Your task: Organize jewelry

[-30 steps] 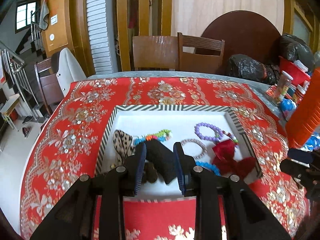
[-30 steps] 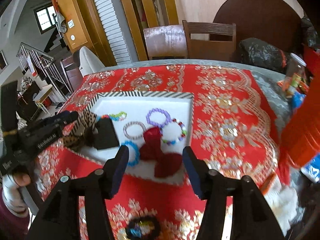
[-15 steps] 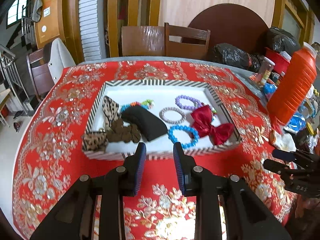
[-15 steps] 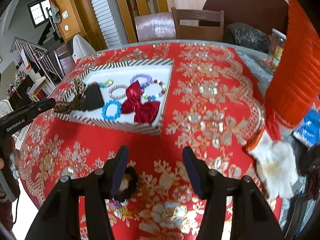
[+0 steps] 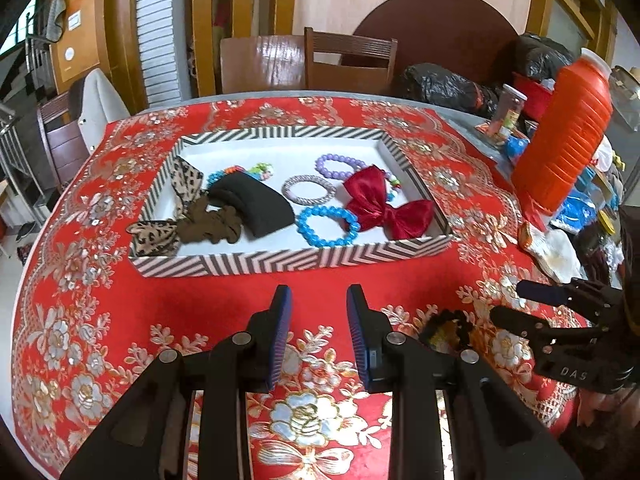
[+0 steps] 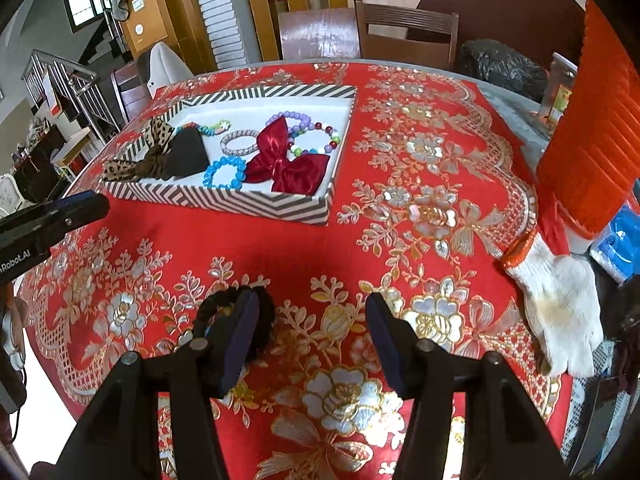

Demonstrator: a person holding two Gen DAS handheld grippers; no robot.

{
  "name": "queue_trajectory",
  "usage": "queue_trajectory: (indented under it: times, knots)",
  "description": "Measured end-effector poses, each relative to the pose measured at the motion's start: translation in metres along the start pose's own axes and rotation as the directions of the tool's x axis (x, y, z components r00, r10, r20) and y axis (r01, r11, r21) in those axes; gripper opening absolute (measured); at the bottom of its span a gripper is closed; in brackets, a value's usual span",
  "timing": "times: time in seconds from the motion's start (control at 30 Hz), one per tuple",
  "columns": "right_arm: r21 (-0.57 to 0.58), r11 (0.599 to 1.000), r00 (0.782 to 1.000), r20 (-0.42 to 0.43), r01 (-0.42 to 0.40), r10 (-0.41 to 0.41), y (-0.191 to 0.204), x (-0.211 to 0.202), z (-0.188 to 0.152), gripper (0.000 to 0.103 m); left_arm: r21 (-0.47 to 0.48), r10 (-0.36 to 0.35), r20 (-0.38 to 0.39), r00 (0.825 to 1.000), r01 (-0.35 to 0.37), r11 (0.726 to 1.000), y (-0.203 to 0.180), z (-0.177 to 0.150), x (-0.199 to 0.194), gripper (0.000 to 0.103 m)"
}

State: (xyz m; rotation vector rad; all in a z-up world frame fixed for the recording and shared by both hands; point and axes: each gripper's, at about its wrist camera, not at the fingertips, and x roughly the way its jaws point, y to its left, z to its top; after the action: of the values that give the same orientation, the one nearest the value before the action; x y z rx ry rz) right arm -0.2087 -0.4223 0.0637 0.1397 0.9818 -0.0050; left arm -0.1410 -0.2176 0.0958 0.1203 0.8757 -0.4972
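Note:
A striped tray [image 5: 288,258] [image 6: 224,200] on the red tablecloth holds a red bow [image 5: 380,204] [image 6: 280,160], a blue bead bracelet [image 5: 328,226] [image 6: 224,174], other bracelets, a black pad [image 5: 256,208] and a leopard-print tie [image 5: 160,232]. My left gripper [image 5: 318,336] is open and empty over the cloth in front of the tray. My right gripper [image 6: 312,340] is open wide. A black scrunchie [image 6: 240,304] [image 5: 448,326] lies on the cloth right at its left finger, partly hidden by it.
A tall orange container [image 5: 564,132] [image 6: 596,140] stands at the right edge with a white work glove [image 6: 556,312] beside it. Bottles and bags clutter the far right. Wooden chairs [image 5: 348,60] stand behind the table.
Both grippers have pulled back from the tray toward the near table edge. The left gripper has let go of the black pad in the tray. The right gripper has come down beside the scrunchie.

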Motion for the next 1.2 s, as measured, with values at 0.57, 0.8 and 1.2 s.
queue_trajectory:
  times: [0.57,0.8,1.2]
  knots:
    - [-0.011,1.0,0.997,-0.074,-0.02,0.019,0.001,0.012,-0.021,0.05,-0.001,-0.289,-0.201,0.936,0.295,0.956,-0.035,-0.013,0.036,0.027]
    - [-0.018,0.999,0.994,-0.108,-0.032,0.03,0.002,0.021,-0.024,0.043,0.048,-0.305,-0.284,0.909,0.331,0.942,-0.052,-0.02,0.056,0.027]
    - [-0.043,0.999,0.992,-0.128,-0.021,0.015,0.005,0.029,-0.027,0.04,0.015,-0.258,-0.293,0.921,0.274,0.962,-0.043,-0.024,0.077,0.004]
